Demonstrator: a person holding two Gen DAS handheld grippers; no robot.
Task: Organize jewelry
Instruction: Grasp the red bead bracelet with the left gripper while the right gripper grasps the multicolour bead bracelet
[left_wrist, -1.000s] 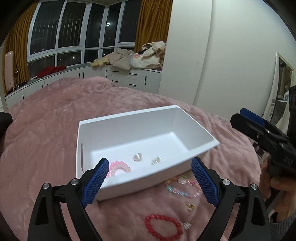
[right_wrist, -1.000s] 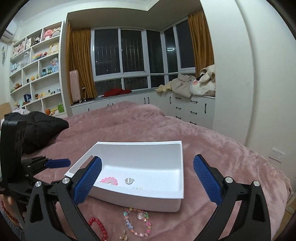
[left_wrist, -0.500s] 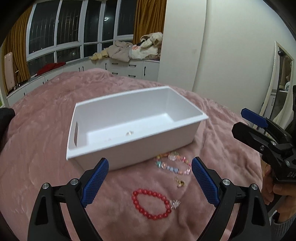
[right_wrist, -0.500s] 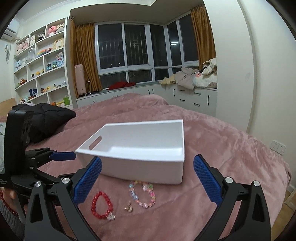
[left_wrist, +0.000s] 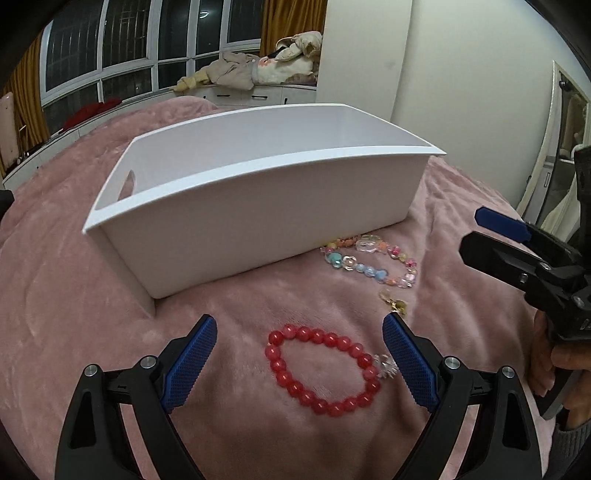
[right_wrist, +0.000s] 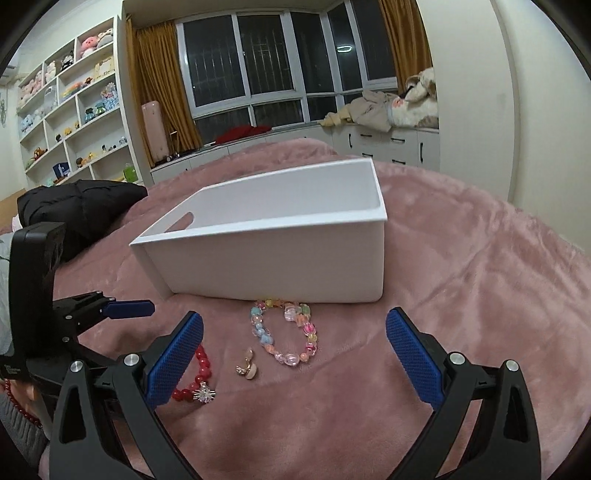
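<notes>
Left gripper (left_wrist: 297, 363) was spread wide and empty, low over the red bead bracelet (left_wrist: 323, 369), which lay flat on the pink plush blanket (left_wrist: 74, 314) between its pads. Right gripper (right_wrist: 293, 354) was also wide apart, holding nothing, with the pastel bead bracelet (right_wrist: 282, 332) ahead of it, the far end touching or nearly touching the white bin (right_wrist: 280, 243) wall. A small gold clip (right_wrist: 246, 367) sat between the two bracelets. Bin interior wasn't visible from either view, so its contents couldn't be told. Likely risks: the blanket was soft and deep, so pads could dig into the pile and pinch fabric with the beads, or the round beads could roll out and the bracelet slip free. The red bracelet's silver charm (right_wrist: 204, 395) lay just beside the left gripper's right pad and could snag or get pushed away on closing. Both grippers were near each other, so a collision looked possible. Nudging the light bin could slide it.
</notes>
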